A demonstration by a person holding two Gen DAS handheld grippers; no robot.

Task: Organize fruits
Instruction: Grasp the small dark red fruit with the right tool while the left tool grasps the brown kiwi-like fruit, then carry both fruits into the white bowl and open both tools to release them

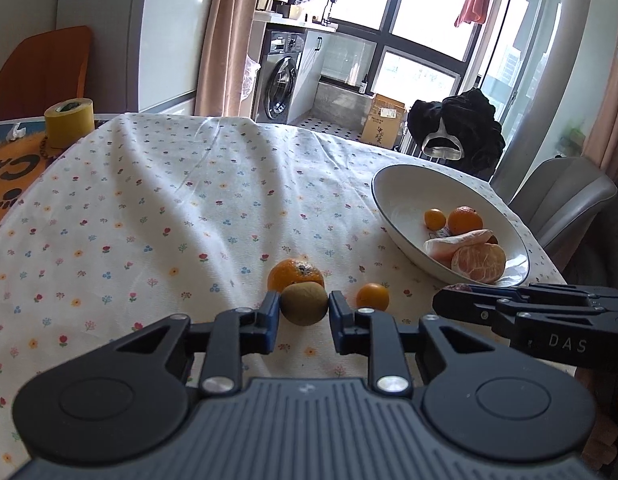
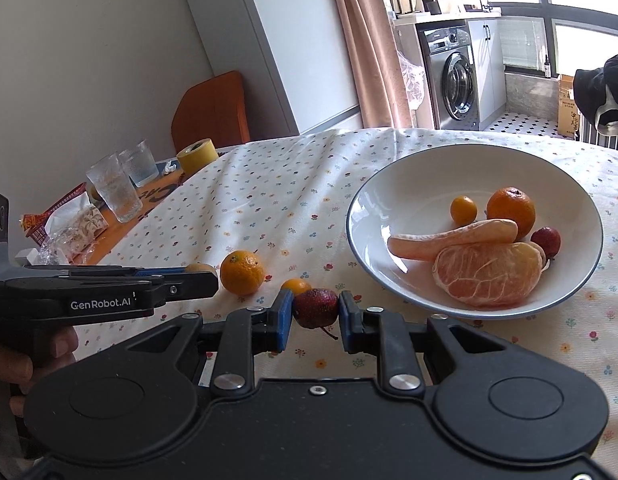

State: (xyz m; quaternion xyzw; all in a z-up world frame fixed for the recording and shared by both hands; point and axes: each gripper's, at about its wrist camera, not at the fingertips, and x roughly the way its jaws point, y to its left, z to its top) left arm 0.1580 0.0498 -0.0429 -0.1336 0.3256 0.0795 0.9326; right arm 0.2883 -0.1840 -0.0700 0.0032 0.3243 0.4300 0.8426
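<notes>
Your left claw [image 1: 303, 309] brackets the kiwi [image 1: 303, 304] near the tabletop's near edge, pads at its sides; whether it already squeezes, you cannot tell. Treat it as soft under a fuzzy skin: hold across the widest middle, lightly. Your right claw [image 2: 316, 312] is clamped on a small dark red fruit [image 2: 316, 307], just beside the bowl [image 2: 389, 200] toward the right edge. That one is light, round and probably slippery, so keep the pads centred on it.
</notes>
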